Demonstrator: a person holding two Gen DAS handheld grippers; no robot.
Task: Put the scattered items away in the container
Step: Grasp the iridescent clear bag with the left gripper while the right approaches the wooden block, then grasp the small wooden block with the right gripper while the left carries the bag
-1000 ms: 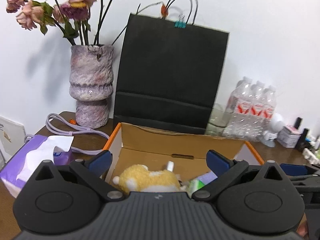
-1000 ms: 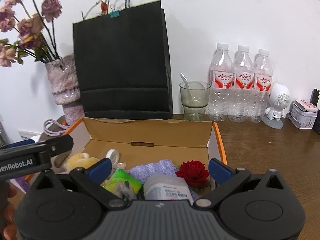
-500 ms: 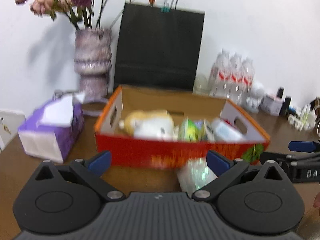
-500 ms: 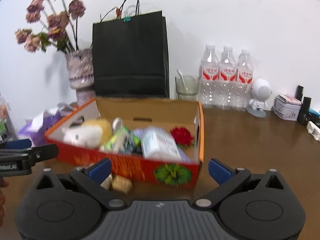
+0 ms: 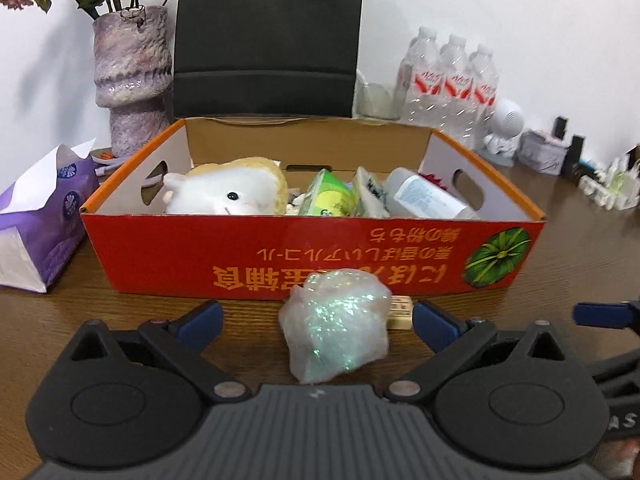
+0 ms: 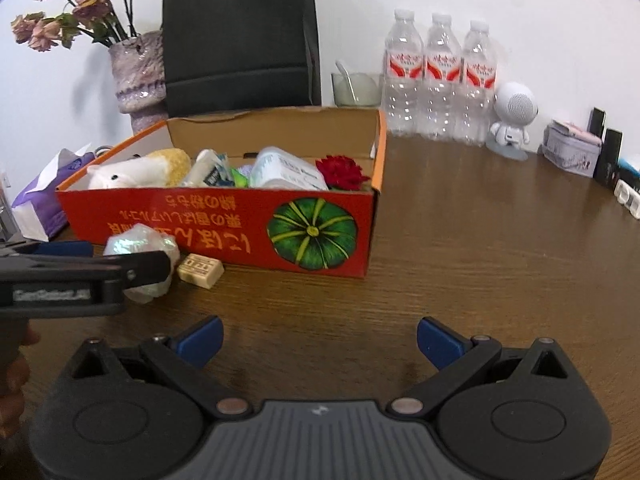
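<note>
The left gripper [image 5: 316,322], jaws spread wide and holding nothing, brackets an iridescent crumpled wrapper bundle [image 5: 336,326] lying on the table [image 6: 460,248] just in front of the red cardboard box [image 5: 312,250]. A small tan block [image 6: 200,271] lies just beside the bundle. The right gripper [image 6: 318,338] is likewise open and empty, over bare wood. The bundle appears light, soft and crushable, its film probably slick; a gentle pinch across its broad middle seems the best hold.
</note>
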